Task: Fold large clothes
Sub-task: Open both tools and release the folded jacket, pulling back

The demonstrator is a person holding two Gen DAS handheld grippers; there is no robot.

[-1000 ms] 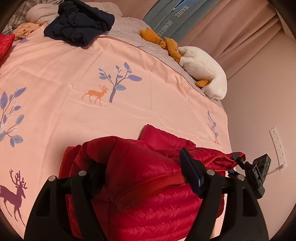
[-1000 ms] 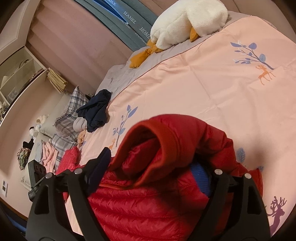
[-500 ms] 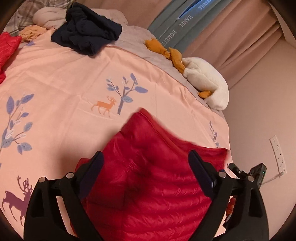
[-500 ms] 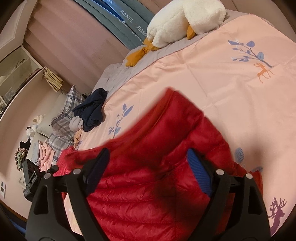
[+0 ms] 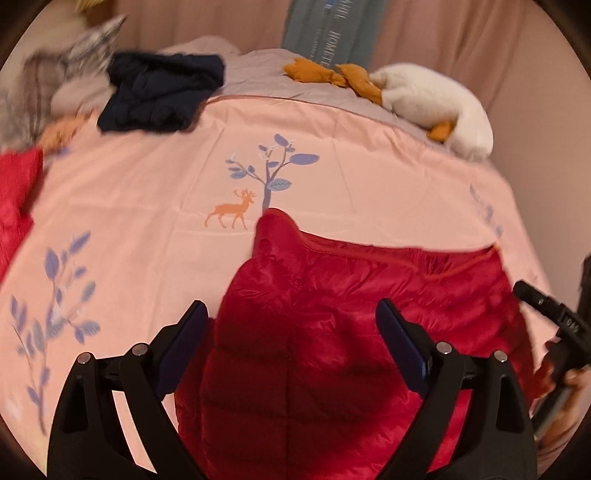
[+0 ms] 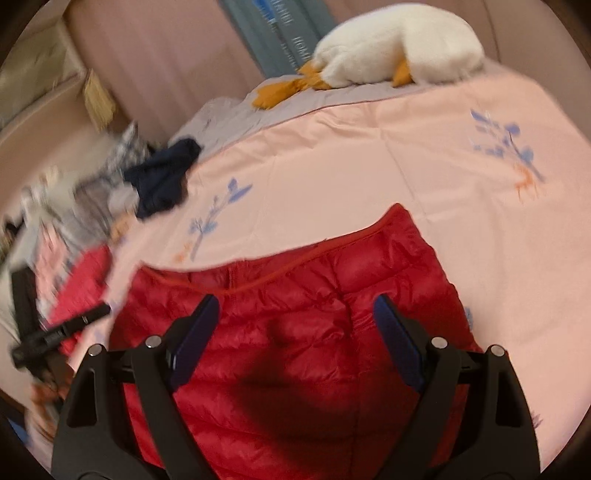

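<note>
Red quilted jacket (image 5: 332, 332) lies spread on the bed's pink cover (image 5: 147, 192), at the near edge, directly under both claws. Its far hem runs roughly straight across, with one corner poking up toward the printed deer (image 5: 231, 214) and tree.

Left claw (image 5: 291, 332): jaws wide, nothing between the pads; the jacket sits below them, not gripped. Right claw (image 6: 295, 325): also wide, hovering above the same jacket, holding nothing.

Progress, as a judgement: the jacket looks laid out and partly doubled over, with a smooth top layer, but is not yet a compact bundle. Sleeves not visible, so cannot tell whether they are tucked in. More folds probably remain. A dark navy garment (image 5: 162, 92) sits crumpled toward the far left corner of the bed, unfolded. Another red piece (image 5: 16, 192) lies at the left edge; its state is too blurred to judge.

White plush toy with orange feet (image 5: 432, 99) lies along the far edge.

Writing: grey-blue fabric (image 5: 328, 29) behind the bed carries white lettering, partly cut off; it reads something like "HOME", the rest too blurred
</note>
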